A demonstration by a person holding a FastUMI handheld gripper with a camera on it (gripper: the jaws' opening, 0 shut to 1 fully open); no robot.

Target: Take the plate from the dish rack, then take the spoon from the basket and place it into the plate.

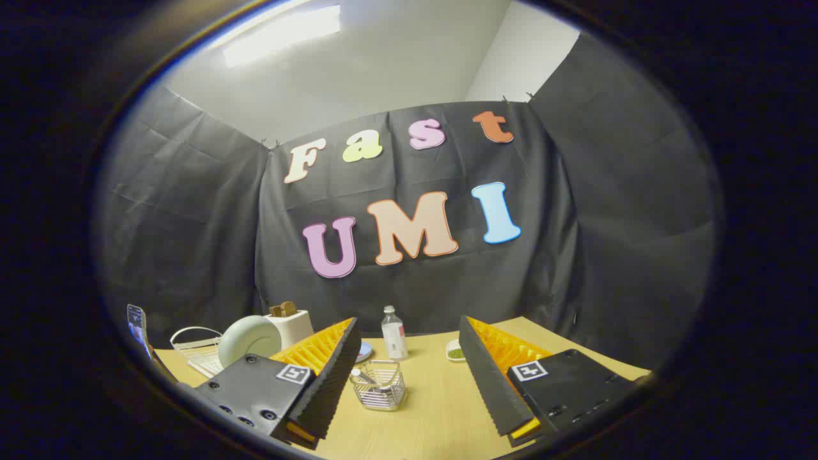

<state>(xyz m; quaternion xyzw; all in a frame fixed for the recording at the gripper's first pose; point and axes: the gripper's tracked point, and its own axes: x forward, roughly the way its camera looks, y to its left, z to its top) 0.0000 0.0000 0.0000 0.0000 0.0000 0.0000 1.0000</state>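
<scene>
A pale green plate (249, 340) stands on edge in a white wire dish rack (195, 348) on the wooden table, beyond and to the left of my left finger. A small wire basket (379, 384) sits on the table between my two fingers, with a spoon (362, 377) lying in it. My gripper (407, 335) hangs above the table, open, its black and orange fingers (332, 377) spread wide with nothing between them. The plate's lower part is hidden behind the left finger.
A white toaster (291, 322) with bread stands behind the plate. A clear bottle (393, 333) stands past the basket, a small blue dish (364, 351) to its left, a small white bowl (455, 351) of green bits to its right. A phone (137, 327) stands far left.
</scene>
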